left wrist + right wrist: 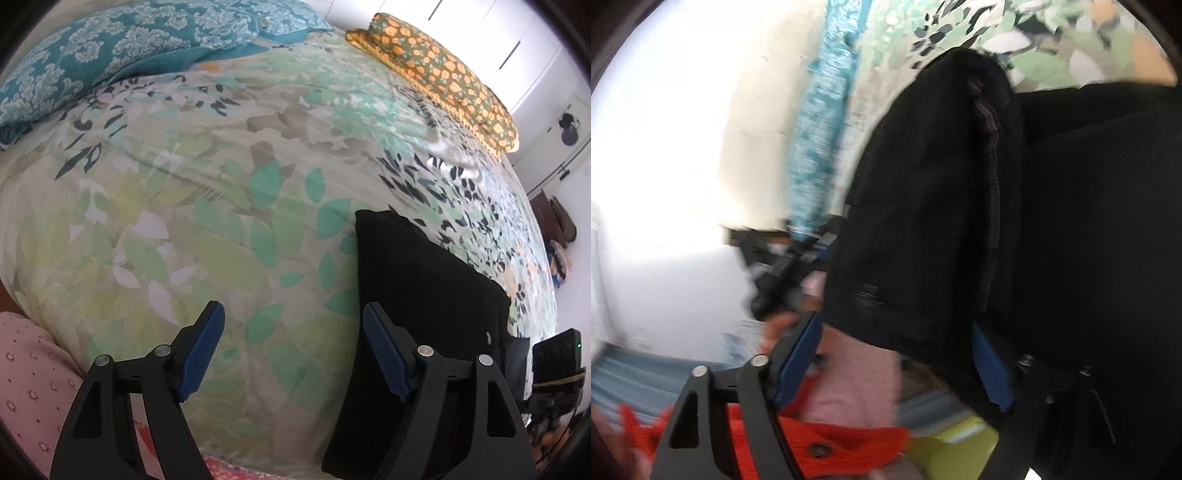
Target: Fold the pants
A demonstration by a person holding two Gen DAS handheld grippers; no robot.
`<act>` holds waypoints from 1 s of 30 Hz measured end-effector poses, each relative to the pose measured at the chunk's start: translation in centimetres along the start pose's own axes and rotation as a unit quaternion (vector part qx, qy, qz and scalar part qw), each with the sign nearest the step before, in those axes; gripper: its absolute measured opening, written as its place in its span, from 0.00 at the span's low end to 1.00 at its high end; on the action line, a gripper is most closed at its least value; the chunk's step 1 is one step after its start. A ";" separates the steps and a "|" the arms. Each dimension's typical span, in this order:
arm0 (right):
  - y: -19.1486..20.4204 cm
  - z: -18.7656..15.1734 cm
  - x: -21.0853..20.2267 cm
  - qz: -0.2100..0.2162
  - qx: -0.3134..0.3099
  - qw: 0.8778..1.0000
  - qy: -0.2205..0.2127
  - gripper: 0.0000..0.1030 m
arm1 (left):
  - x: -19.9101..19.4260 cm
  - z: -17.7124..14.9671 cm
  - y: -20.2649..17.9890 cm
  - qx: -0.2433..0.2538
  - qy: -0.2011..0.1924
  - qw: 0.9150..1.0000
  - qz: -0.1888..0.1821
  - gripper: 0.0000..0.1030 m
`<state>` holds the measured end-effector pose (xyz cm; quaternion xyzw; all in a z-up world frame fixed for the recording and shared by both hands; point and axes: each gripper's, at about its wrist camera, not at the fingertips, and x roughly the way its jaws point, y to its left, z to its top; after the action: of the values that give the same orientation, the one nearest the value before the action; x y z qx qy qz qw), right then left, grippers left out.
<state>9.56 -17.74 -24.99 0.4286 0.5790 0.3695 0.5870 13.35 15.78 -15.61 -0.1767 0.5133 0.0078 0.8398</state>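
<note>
Bed (pixel 221 206) covered by leaf-print quilt. Black pants (pixel 417 280) laid folded near right edge. Teal pillow (pixel 110 55) placed at head, orange-flowered folded blanket (pixel 443 74) at far side.

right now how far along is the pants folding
Looks close to done. The black pants already lie on the leaf-print bedspread as a compact stack of layers. Nothing is in hand: the left claw is open beside them, and the right claw is open at the bundle's edge, though that view is blurred. What is left is perhaps a final fold or tidying.
</note>
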 end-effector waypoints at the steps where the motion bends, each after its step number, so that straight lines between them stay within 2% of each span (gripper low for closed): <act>1: -0.3 0.0 0.1 -0.014 0.004 1.000 0.000 0.66 | 0.0 0.0 0.1 -0.003 0.001 1.000 0.001 0.77; 3: -0.5 -0.4 0.0 -0.038 0.001 0.999 0.001 0.54 | 0.1 0.0 0.3 -0.008 0.003 1.000 0.000 0.77; 9: 0.4 -0.7 0.3 -0.053 -0.016 0.998 0.014 0.53 | 0.4 -0.1 0.3 -0.010 0.008 1.000 0.005 0.77; 10: 0.5 -0.7 0.1 -0.057 -0.018 0.998 0.014 0.47 | 0.4 -0.1 0.3 -0.008 0.008 1.000 0.005 0.77; 11: 0.8 -0.5 0.2 -0.064 -0.023 0.998 0.015 0.35 | 0.4 -0.1 0.2 -0.006 0.008 1.000 0.006 0.77; 14: 1.4 -0.9 0.3 -0.071 -0.034 0.997 0.008 0.24 | 0.5 -0.1 0.2 -0.006 0.010 1.000 0.008 0.77; 18: 4.4 -0.9 -0.5 -0.071 -0.070 0.995 -0.018 0.22 | 0.7 -0.1 0.4 -0.011 0.013 1.000 0.009 0.77; 21: 8.3 -0.8 -2.8 -0.075 -0.114 0.990 -0.038 0.21 | 0.7 -0.1 0.5 -0.012 0.014 1.000 0.010 0.77; 26: 13.8 -2.4 -7.5 -0.116 -0.182 0.974 -0.064 0.20 | 0.1 -0.2 0.3 -0.005 0.009 1.000 0.005 0.77; 30: 14.3 -4.3 -11.8 -0.153 -0.193 0.965 -0.088 0.20 | -0.5 -0.5 -0.3 0.009 0.003 1.000 0.000 0.77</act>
<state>5.47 -23.21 -7.21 0.2445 0.5017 0.3405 0.7567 12.77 15.41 -15.24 -0.1694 0.5155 0.0030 0.8399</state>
